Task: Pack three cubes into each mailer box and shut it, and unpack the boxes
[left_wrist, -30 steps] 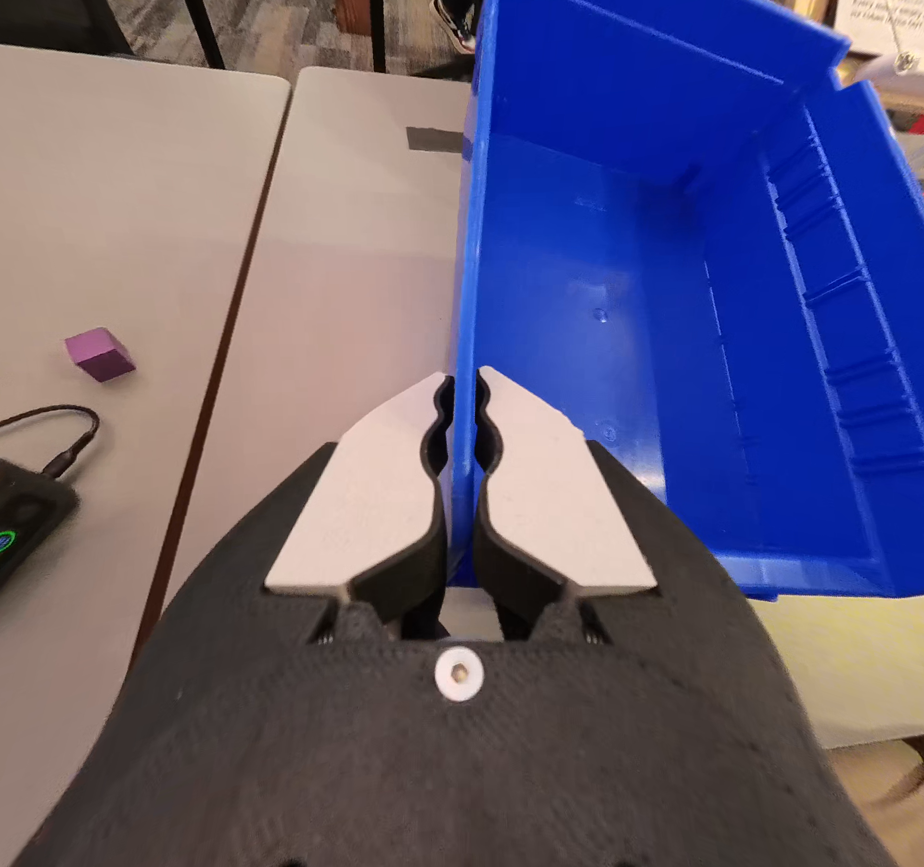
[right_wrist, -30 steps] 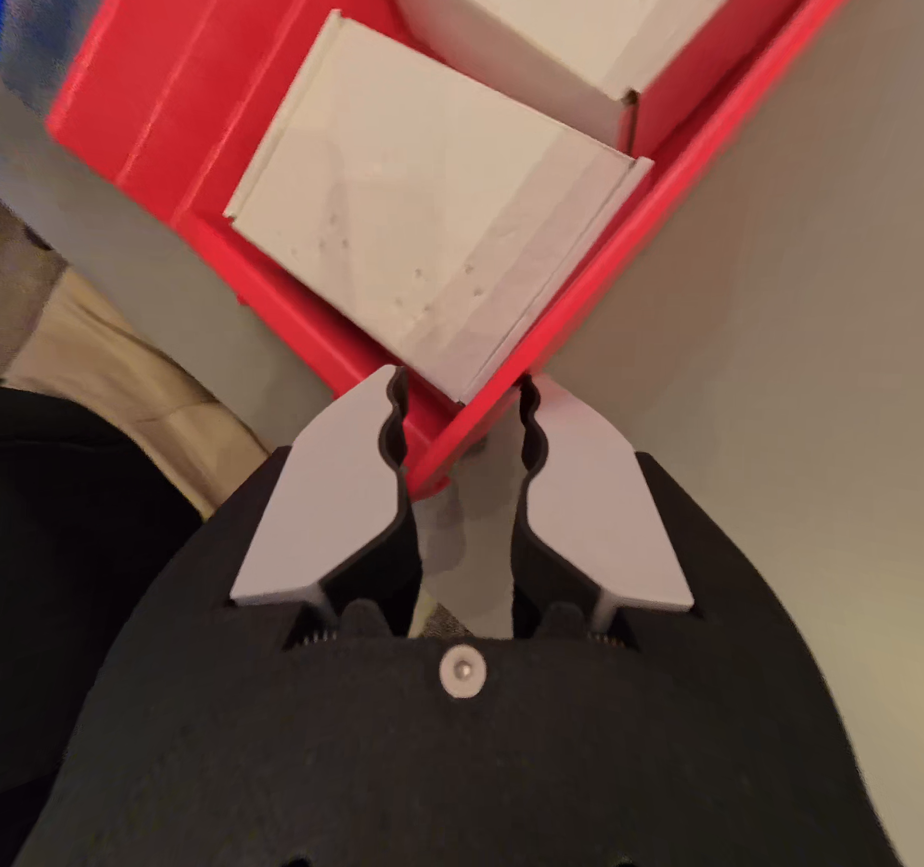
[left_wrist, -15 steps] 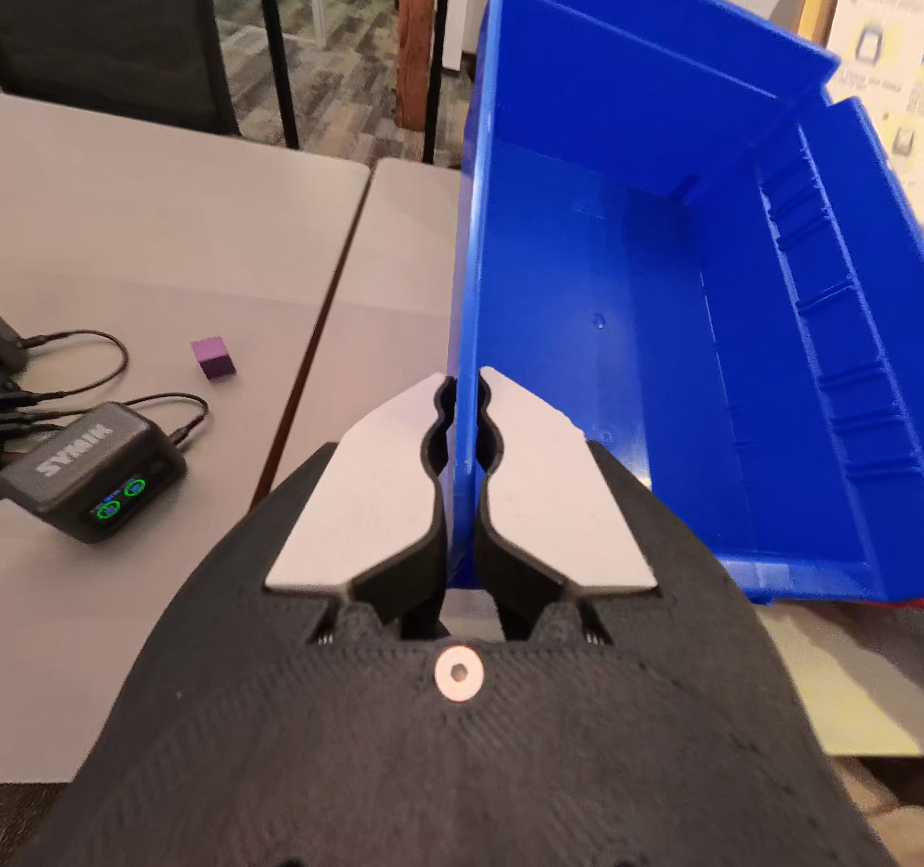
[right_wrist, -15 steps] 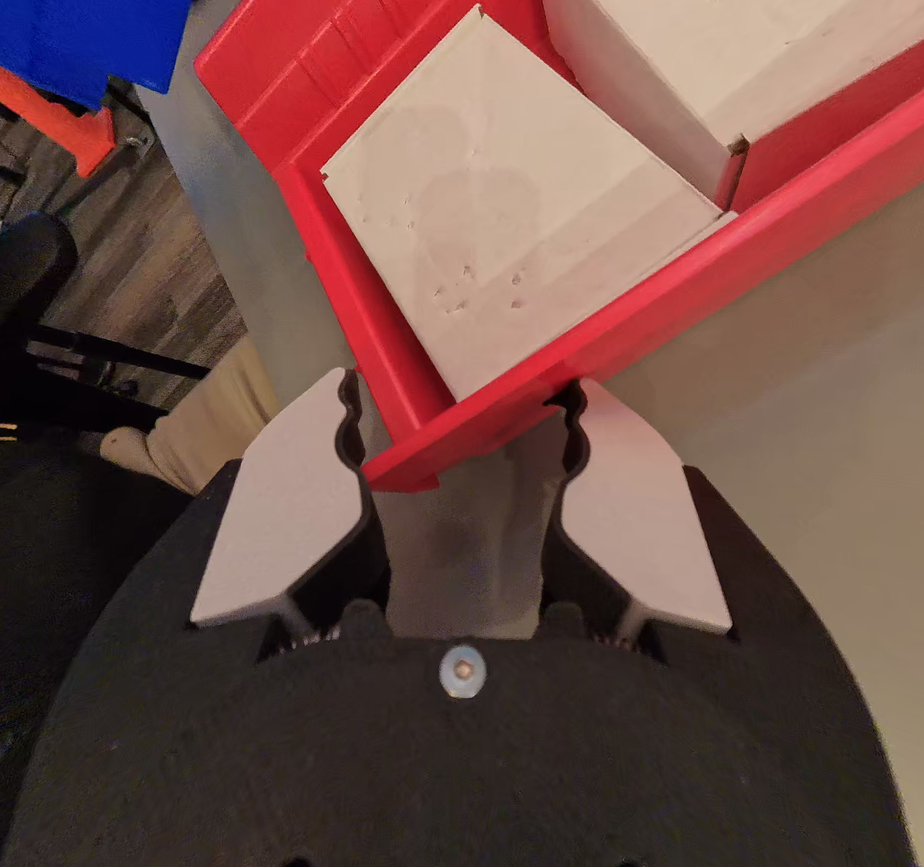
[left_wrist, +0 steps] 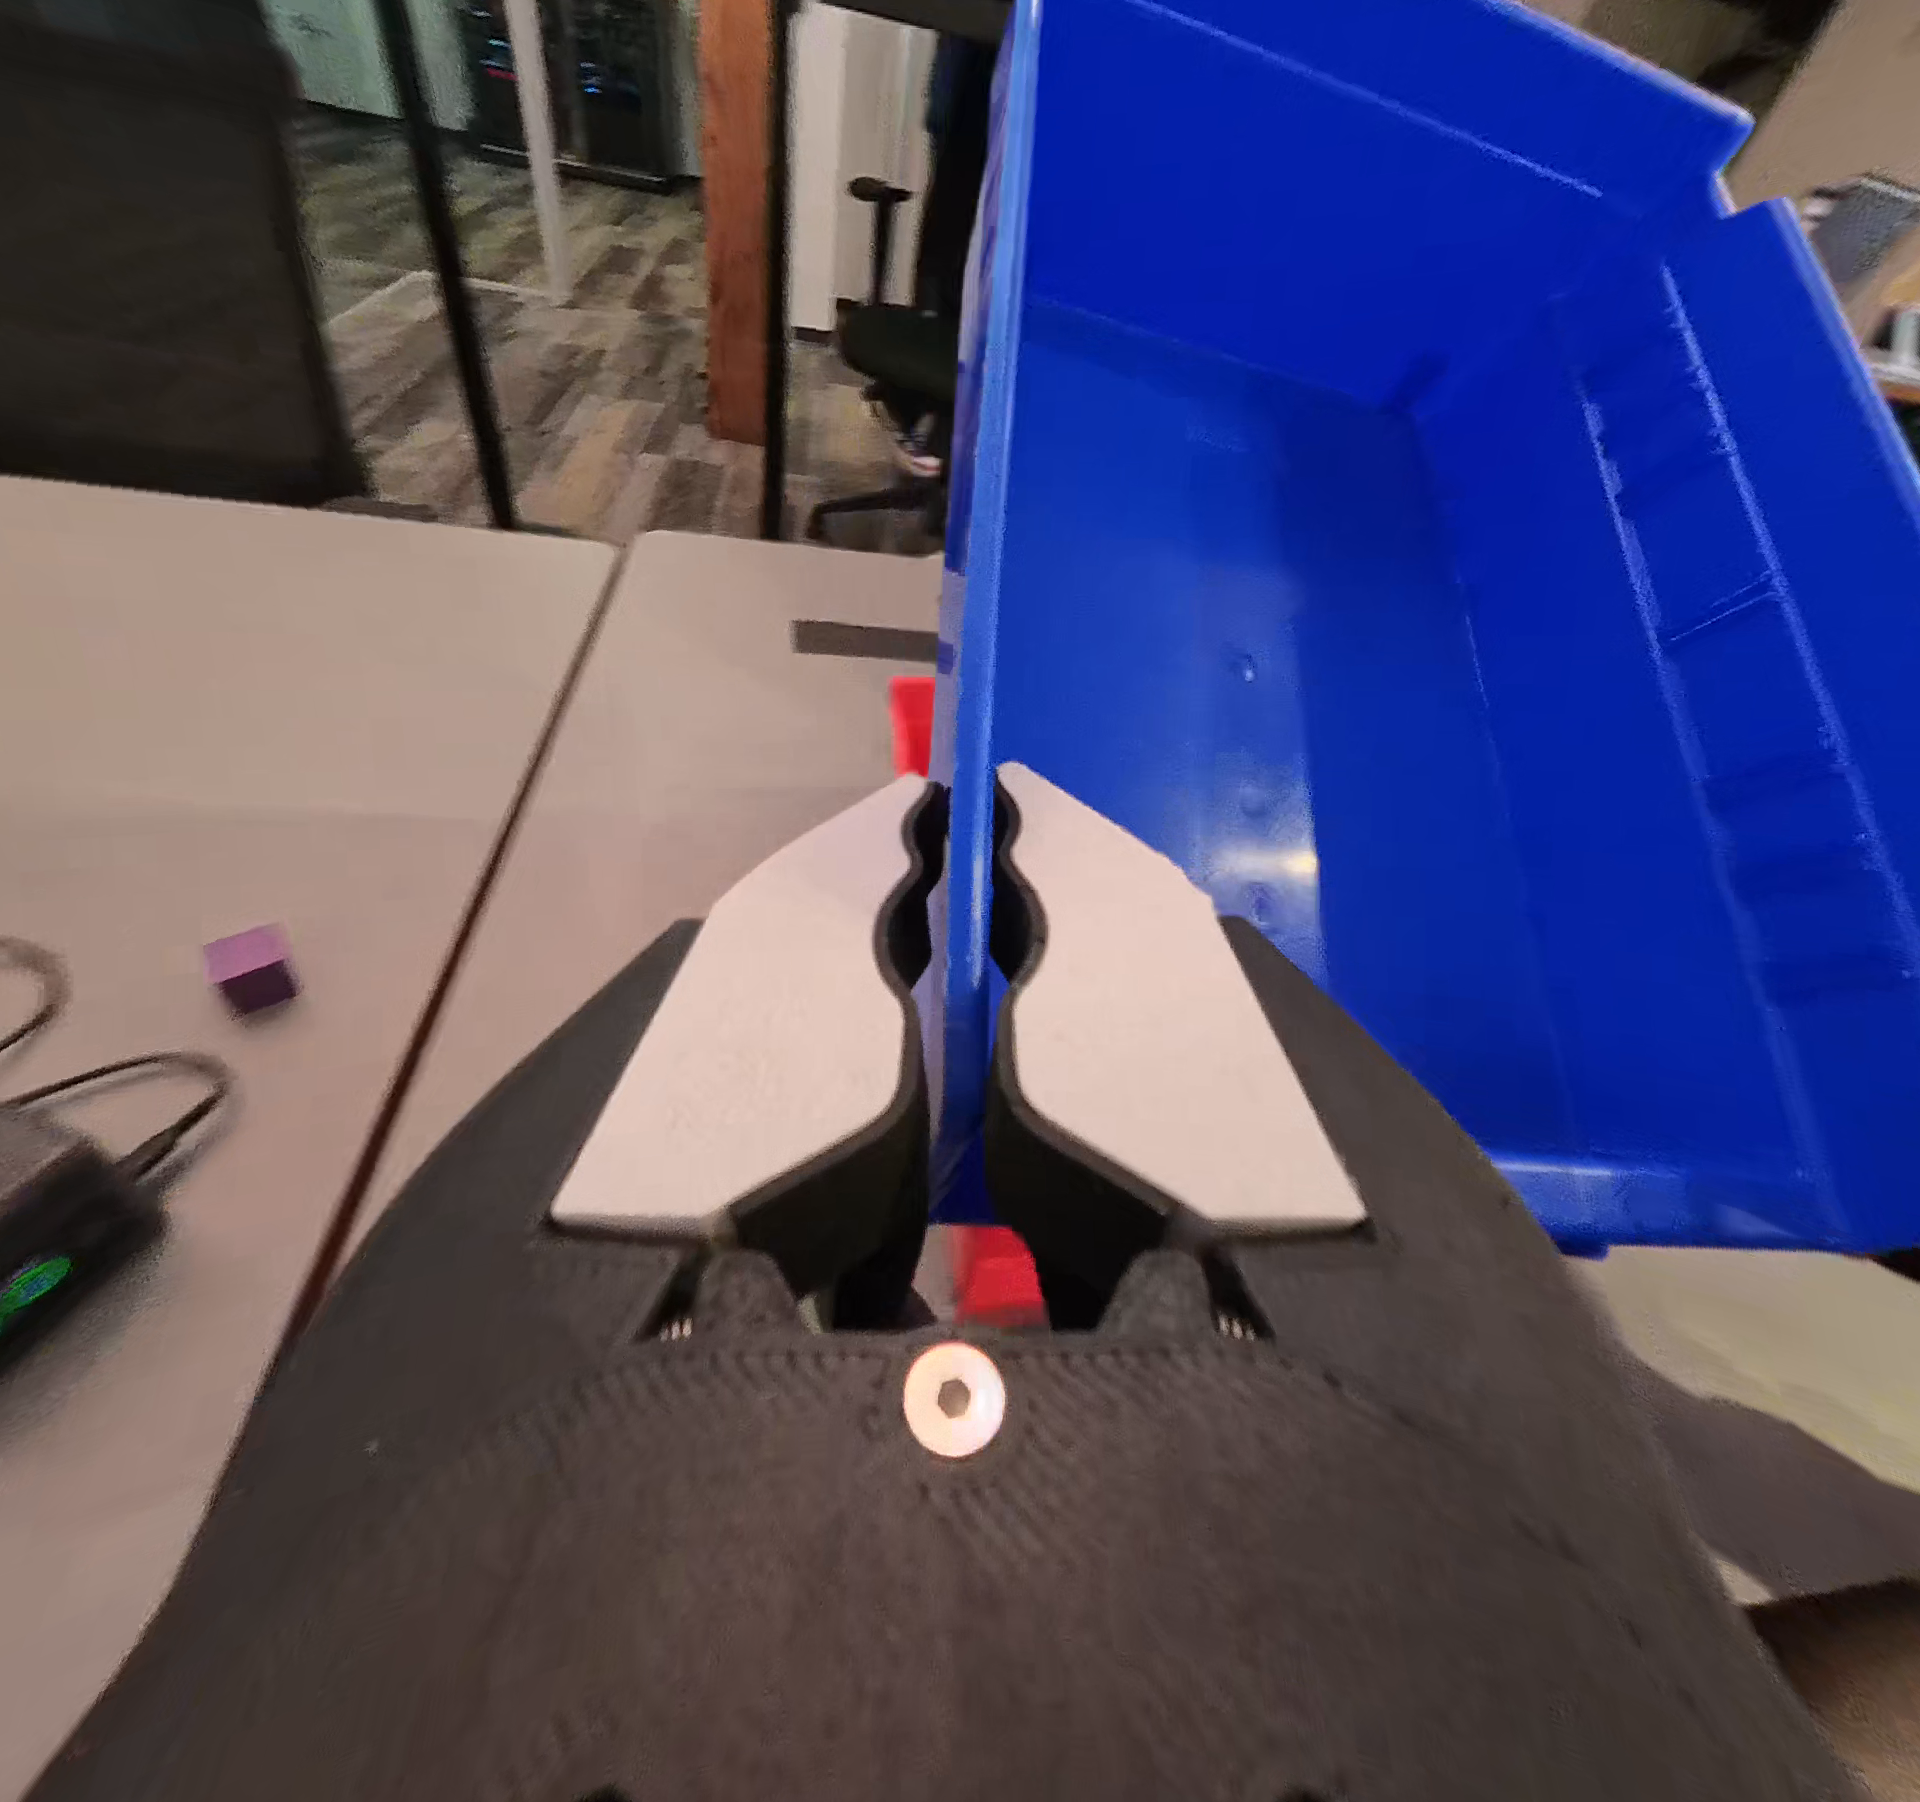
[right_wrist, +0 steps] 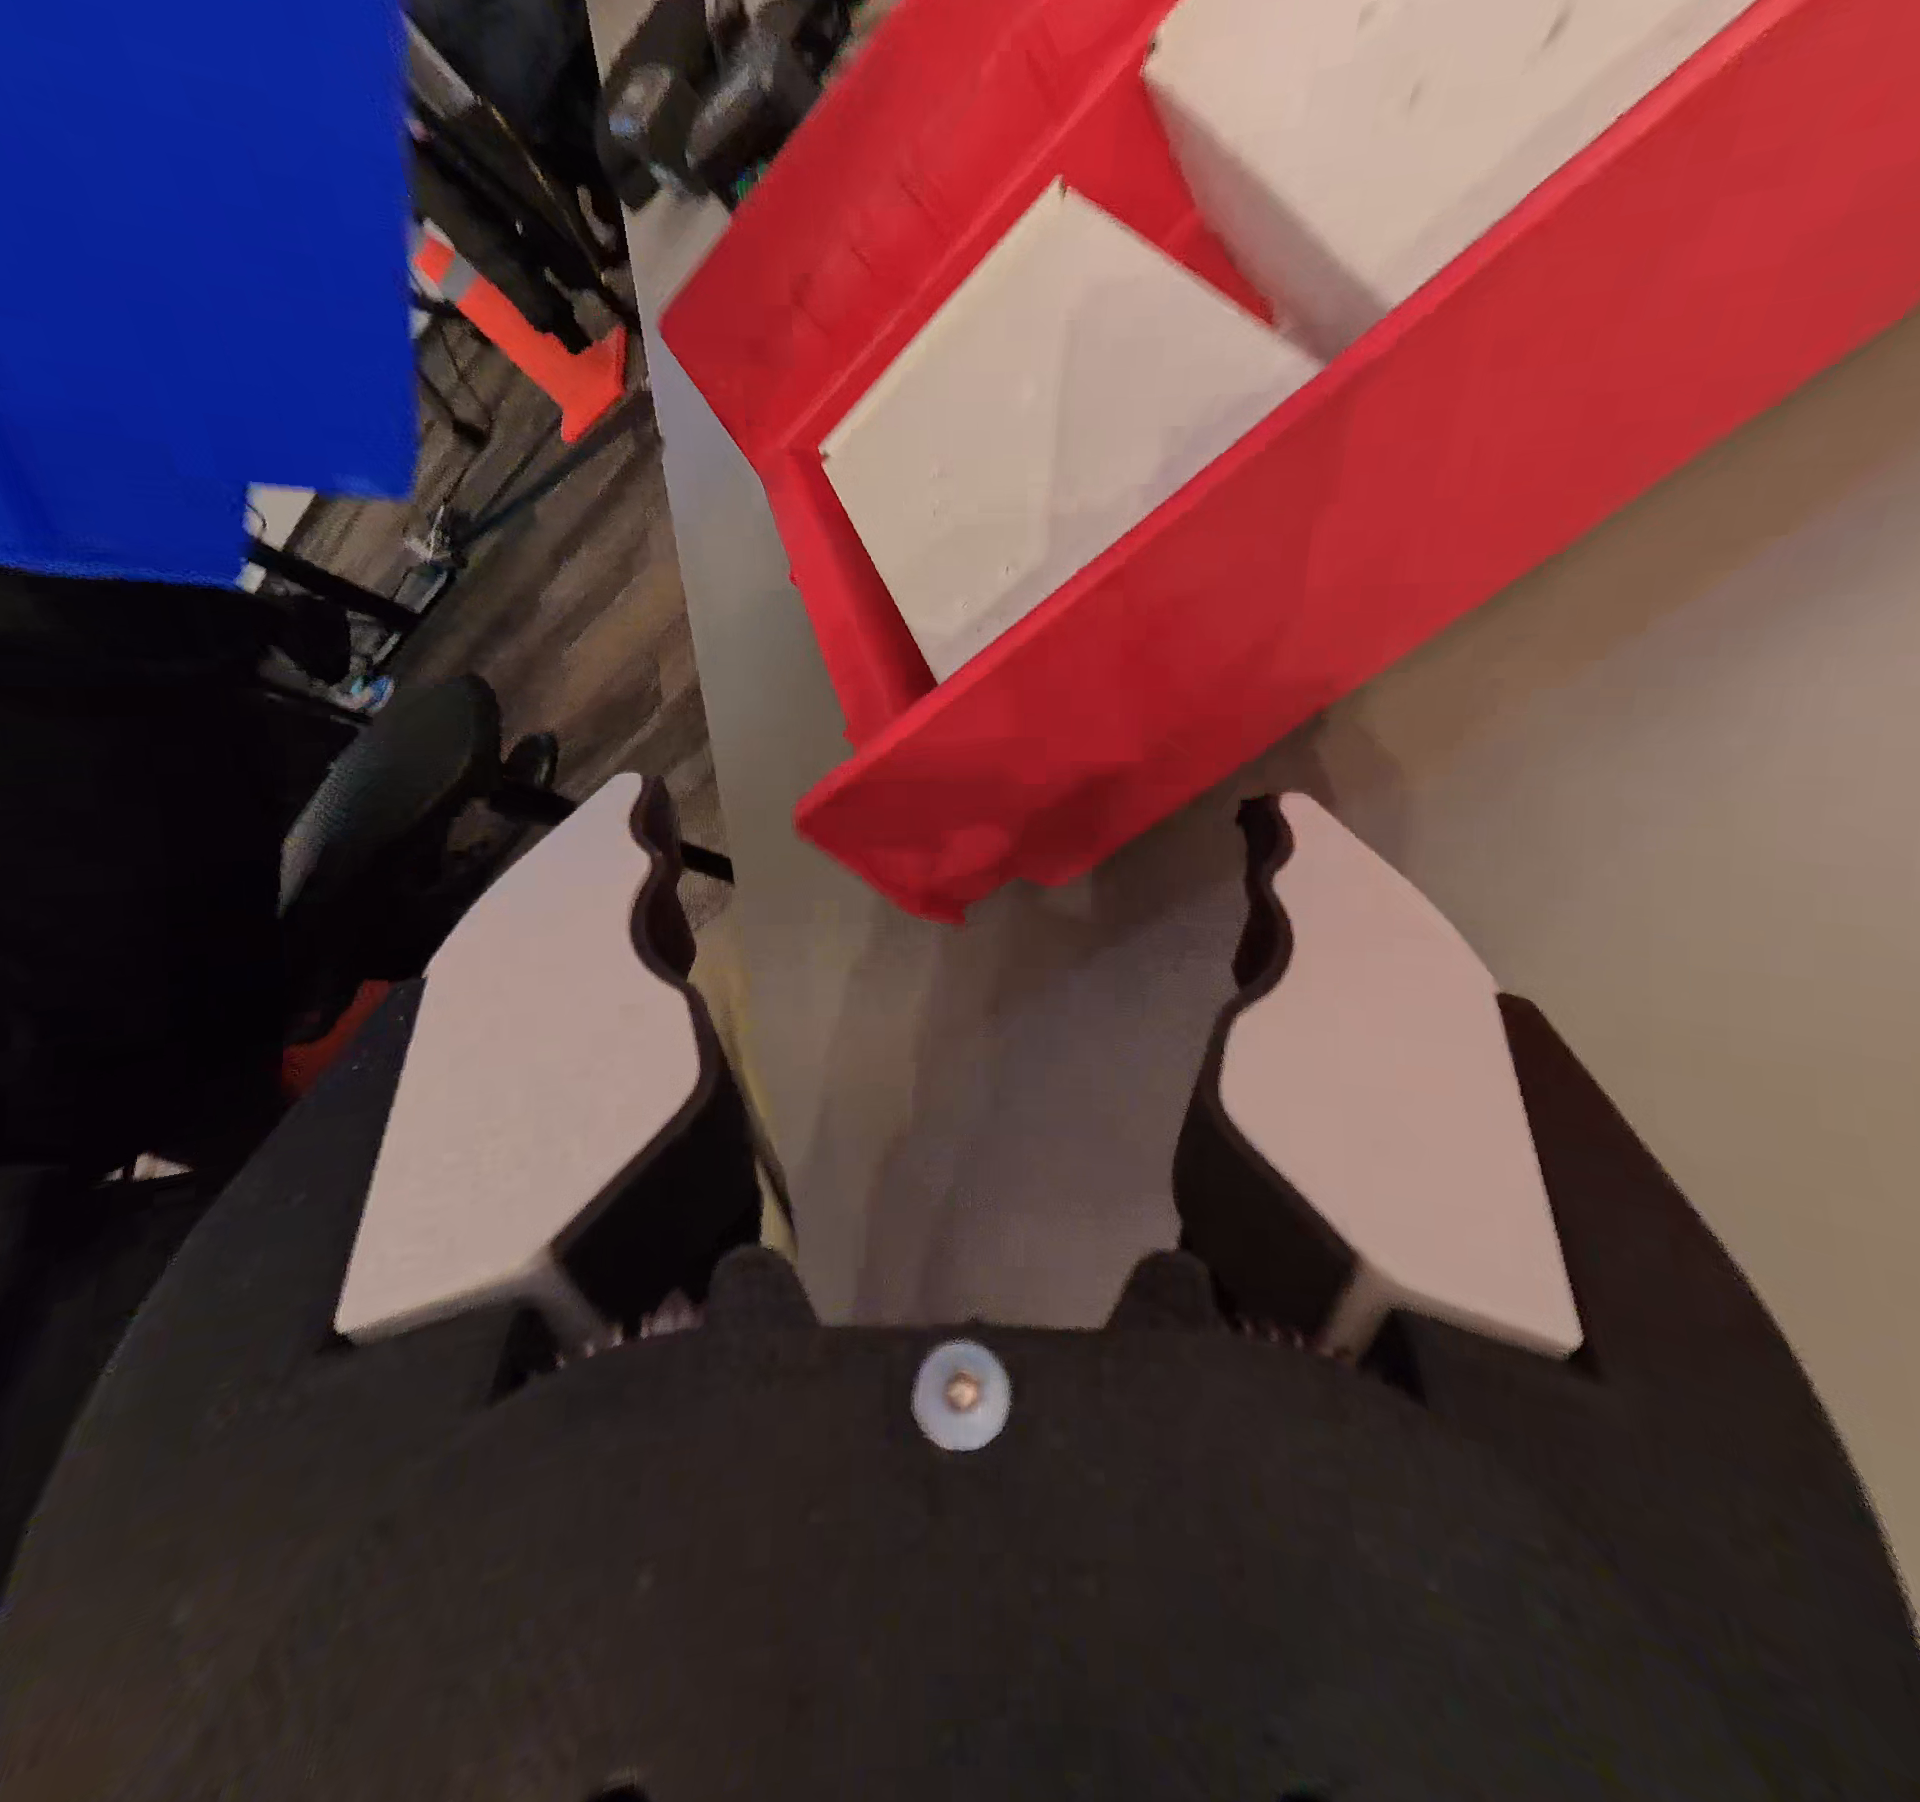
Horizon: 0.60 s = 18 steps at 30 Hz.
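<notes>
Left gripper (left_wrist: 971,796): jaws nearly closed, pinching the side wall of the blue bin (left_wrist: 1299,713) between them, wall running straight out from the gap. Bin hangs tilted, its inside bare as far as shows, open side to the right of the fingers. A sliver of red (left_wrist: 909,729) shows just past the left fingertip and another behind the finger roots; likely the red bin below. Out to the left of the fingers, well apart on the grey table (left_wrist: 312,713), one purple cube (left_wrist: 249,968), and beyond it toward the frame edge a dark device with a cable (left_wrist: 62,1222). Right gripper (right_wrist: 956,817): fingers spread wide, holding nothing; the near corner of the red bin (right_wrist: 1351,609) sits just ahead of the gap between the tips, apparently not touched, though blur makes contact hard to rule out. Inside the red bin, ahead of the fingers, two white mailer boxes: the nearer box (right_wrist: 1039,443) lying flat with lid closed, the farther box (right_wrist: 1455,90) up and to the right, also closed as far as I can tell. Blue bin again far left of these fingers, held up off the table. Judgement: this looks like a set-up or clearing step, the empty blue bin being carried aside while the right hand is free by the red one. Next move, I'd guess: set the blue bin down flat and let go, then bring the open right fingers over the nearer box's edge, squarely, since a flat box offers little to pinch.
</notes>
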Each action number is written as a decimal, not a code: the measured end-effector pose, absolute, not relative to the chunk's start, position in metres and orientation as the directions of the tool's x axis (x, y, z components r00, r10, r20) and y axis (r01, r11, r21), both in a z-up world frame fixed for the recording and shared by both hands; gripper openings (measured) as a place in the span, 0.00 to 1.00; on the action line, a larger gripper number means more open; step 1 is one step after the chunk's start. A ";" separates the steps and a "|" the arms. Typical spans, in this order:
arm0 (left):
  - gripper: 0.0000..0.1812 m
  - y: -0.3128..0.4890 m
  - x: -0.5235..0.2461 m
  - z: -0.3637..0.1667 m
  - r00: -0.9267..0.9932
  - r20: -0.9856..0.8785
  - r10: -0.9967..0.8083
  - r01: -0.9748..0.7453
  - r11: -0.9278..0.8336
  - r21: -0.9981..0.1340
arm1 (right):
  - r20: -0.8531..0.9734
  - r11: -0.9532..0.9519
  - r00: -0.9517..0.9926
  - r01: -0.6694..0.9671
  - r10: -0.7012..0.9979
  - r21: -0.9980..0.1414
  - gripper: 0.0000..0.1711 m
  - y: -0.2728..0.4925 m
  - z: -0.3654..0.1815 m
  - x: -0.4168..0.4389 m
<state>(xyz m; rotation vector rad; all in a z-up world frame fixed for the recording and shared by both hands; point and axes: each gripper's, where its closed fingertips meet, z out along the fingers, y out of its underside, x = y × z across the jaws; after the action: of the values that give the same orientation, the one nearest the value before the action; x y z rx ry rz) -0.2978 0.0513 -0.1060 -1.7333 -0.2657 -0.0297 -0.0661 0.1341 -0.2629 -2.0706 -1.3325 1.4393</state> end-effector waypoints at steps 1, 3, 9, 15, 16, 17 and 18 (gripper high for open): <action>0.03 0.063 -0.281 -0.104 0.977 0.175 0.122 0.193 -0.156 -0.969 | -0.581 -0.544 0.084 0.482 0.809 -0.687 0.60 0.143 -0.250 -0.050; 0.04 0.089 -0.240 -0.105 0.981 0.192 0.032 0.195 -0.169 -0.966 | -0.552 -0.549 0.125 0.410 0.825 -0.728 0.57 0.163 -0.228 -0.010; 0.03 0.162 -0.088 -0.132 0.948 0.204 -0.242 0.143 -0.248 -0.958 | -0.428 -0.512 0.314 0.267 0.847 -0.816 0.44 0.202 -0.193 0.137; 0.03 0.210 0.044 -0.188 0.883 0.224 -0.412 0.056 -0.381 -0.923 | -0.441 -0.556 0.558 0.045 0.703 -0.830 0.43 0.218 -0.189 0.277; 0.03 0.218 0.060 -0.202 0.880 0.219 -0.422 0.035 -0.402 -0.915 | -0.445 -0.557 0.583 0.016 0.680 -0.830 0.43 0.215 -0.190 0.296; 0.03 0.226 0.074 -0.216 0.876 0.226 -0.426 0.023 -0.431 -0.902 | -0.447 -0.557 0.597 -0.001 0.666 -0.831 0.43 0.211 -0.192 0.311; 0.03 0.234 0.085 -0.230 0.876 0.221 -0.429 0.004 -0.452 -0.892 | -0.449 -0.559 0.606 -0.009 0.657 -0.829 0.42 0.205 -0.195 0.323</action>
<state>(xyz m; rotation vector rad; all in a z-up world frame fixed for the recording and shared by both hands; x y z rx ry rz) 0.0854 0.2343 -0.2295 -1.9886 0.3109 -0.5144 0.3227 0.2050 -0.1952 -1.9781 -0.5131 0.9857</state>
